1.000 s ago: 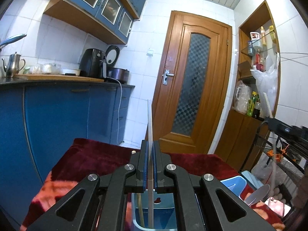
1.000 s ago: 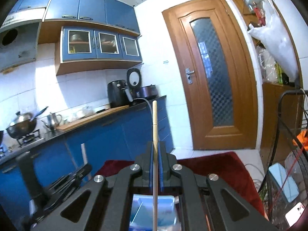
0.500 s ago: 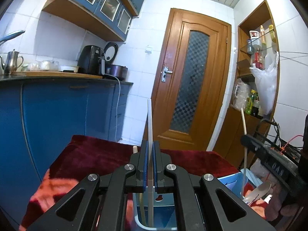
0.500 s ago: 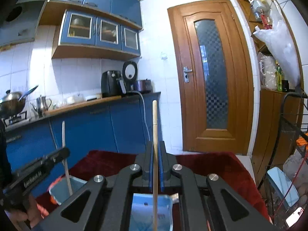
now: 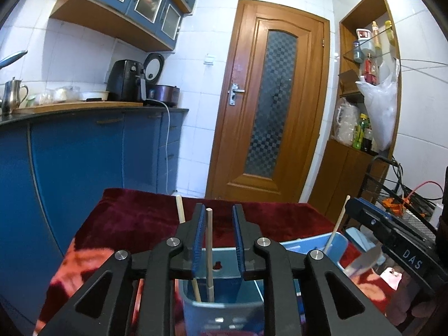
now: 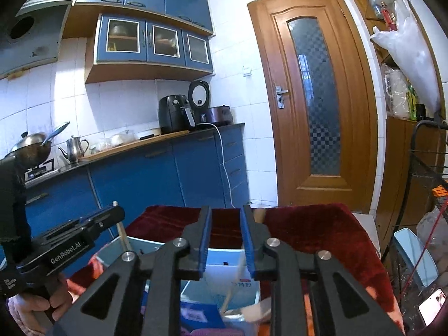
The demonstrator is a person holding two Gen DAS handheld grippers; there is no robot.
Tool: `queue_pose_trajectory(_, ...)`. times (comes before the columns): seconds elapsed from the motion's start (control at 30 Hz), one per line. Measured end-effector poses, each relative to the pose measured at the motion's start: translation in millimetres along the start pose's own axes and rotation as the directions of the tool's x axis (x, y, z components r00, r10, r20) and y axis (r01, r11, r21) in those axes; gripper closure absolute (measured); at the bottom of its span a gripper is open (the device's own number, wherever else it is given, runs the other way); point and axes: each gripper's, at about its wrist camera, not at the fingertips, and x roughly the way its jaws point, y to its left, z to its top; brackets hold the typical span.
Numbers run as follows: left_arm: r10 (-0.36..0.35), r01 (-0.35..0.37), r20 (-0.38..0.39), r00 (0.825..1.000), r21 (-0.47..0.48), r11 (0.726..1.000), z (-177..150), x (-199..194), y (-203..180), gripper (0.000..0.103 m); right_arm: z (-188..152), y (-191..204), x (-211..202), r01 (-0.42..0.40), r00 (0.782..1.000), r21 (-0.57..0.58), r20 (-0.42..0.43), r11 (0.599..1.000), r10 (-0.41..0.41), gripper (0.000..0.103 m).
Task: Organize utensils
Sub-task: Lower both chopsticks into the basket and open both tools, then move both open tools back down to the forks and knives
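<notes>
Over the table with the dark red cloth (image 5: 134,218), both claws hang above blue boxes. The left gripper (image 5: 217,240) has just been opening, and its blue pads now stand apart. A thin wooden chopstick (image 5: 209,254) stands between them, touching neither pad, with its bottom end down in the blue holder (image 5: 221,312) right below. A second stick (image 5: 180,210) leans in the same holder, just to the left. The right gripper (image 6: 225,243) has also just been opening, and its pads are spread with nothing pressed between them. Under it, a pale stick (image 6: 234,285) lies tilted in the light blue box (image 6: 221,263); it is blurry, so it may be a chopstick or a spoon handle. The two boxes sit close together on the cloth.
</notes>
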Motion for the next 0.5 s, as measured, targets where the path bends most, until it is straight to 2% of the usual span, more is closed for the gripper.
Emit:
queue_pose_trajectory(0.23,0.001,-0.001,-0.056,0.998,-0.002,1.0,-0.6,-23.4,-4.2,0.08,1.6,7.5,-31.1,-0.003,1.0,0.01,-0.002,1.0,0.003,0.076)
queue_pose_trajectory(0.5,0.007,-0.003,-0.153,0.988,0.025,1.0,-9.7,-52.1,-11.2,0.08,-9.6,12.4,-64.4,-0.011,0.998,0.042,-0.068,0.999,0.014,0.076)
